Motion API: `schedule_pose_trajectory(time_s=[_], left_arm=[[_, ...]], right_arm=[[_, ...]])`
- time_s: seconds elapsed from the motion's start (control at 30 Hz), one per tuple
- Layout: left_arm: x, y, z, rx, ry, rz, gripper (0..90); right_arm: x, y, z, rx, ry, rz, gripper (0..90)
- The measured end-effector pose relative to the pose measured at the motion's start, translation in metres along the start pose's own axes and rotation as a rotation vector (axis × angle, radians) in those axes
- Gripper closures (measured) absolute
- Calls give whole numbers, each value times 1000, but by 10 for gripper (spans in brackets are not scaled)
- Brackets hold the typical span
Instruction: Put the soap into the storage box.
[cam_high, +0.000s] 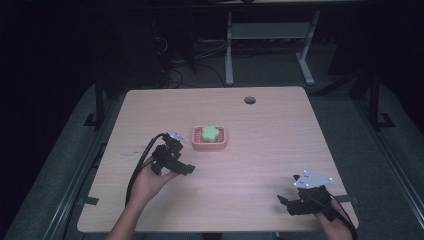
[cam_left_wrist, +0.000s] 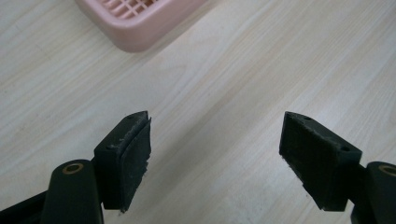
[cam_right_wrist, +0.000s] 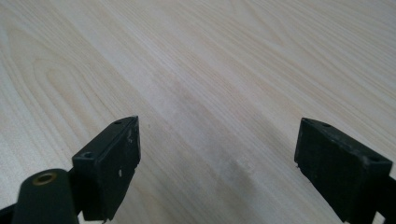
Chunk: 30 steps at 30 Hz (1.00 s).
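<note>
A pink slatted tray (cam_high: 210, 145) sits near the middle of the wooden table (cam_high: 270, 150), with a green flower-shaped piece (cam_high: 210, 132) lying in it. My left gripper (cam_high: 184, 167) hovers just left of and below the tray, held in a hand, open with nothing between its jaws. In the left gripper view the tray's corner (cam_left_wrist: 135, 23) lies beyond the spread jaws of that gripper (cam_left_wrist: 215, 149). My right gripper (cam_high: 289, 192) rests near the table's front right corner, open and empty. Bare wood lies between the jaws of that gripper (cam_right_wrist: 217, 158) in the right gripper view.
A round cable hole (cam_high: 249, 100) is at the table's far edge. Beyond the table stands a white desk frame (cam_high: 229, 50) with cables on the dark floor. Black cables trail from both grippers toward the front edge.
</note>
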<state>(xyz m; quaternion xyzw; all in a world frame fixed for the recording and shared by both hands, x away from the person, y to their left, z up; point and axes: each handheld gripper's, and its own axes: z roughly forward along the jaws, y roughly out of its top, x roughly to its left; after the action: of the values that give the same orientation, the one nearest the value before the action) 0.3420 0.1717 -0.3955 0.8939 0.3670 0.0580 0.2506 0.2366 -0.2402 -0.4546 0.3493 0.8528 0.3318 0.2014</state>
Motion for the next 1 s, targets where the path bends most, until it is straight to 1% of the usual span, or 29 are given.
schedule_pose_trajectory(time_s=[0.03,0.07,0.2,0.23,0.27,0.37,0.4,0.47,0.53,0.63,0.77,1.0], left_arm=[[0,-2,0,0,0,-7,249],[0,-3,0,-1,-2,-2,249],[-1,-10,-1,-3,-5,-15,248],[0,-11,-1,0,-1,-6,248],[0,-11,-1,0,-1,-6,247],[-3,-17,-2,-5,3,-3,248],[-4,-19,-2,-12,-1,-6,248],[-5,-23,-3,-22,-5,0,248],[-6,-26,-3,-20,3,5,248],[-7,-32,-3,-24,-1,-3,248],[-7,-37,-4,-32,-21,-14,247],[-8,-51,-6,-39,-12,-22,241]], right_arm=[[0,0,0,1,0,-1,138],[0,0,0,1,1,2,138],[0,0,0,2,1,0,138],[0,0,0,2,0,0,138],[0,0,0,2,0,0,138],[0,0,0,3,1,3,138],[0,0,0,3,1,5,138],[0,0,0,3,-1,6,138],[0,0,1,4,-1,6,138],[-1,0,0,4,-2,7,138],[-1,-1,0,3,-4,15,138],[-1,-1,1,4,-7,13,138]])
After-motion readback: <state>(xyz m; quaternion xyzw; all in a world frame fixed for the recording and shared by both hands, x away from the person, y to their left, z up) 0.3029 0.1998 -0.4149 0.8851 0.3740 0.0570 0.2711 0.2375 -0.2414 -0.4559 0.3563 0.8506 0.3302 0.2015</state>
